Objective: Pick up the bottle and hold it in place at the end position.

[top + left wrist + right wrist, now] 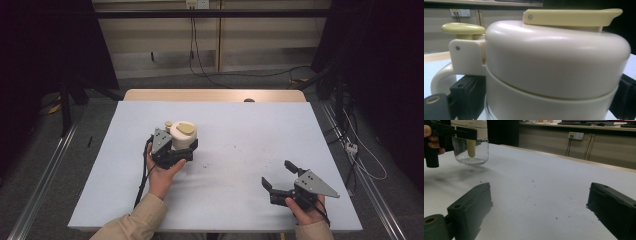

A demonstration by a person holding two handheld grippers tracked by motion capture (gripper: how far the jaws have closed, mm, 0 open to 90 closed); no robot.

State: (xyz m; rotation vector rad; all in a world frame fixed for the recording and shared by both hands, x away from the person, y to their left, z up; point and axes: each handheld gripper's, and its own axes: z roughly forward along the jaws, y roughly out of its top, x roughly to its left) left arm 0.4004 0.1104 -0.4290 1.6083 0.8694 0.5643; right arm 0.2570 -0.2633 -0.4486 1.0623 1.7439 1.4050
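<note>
With the left tongs (181,150) clamped on the cream-lidded clear glass jug (183,134) at the white desk's (240,150) left-centre, keep it upright and steady while the wide-open right tongs (278,175) approach its yellow lid tab (186,128).

The left claw (181,150) is clamped tight, while the right claw (278,175) rests low, jaws spread wide.
</note>
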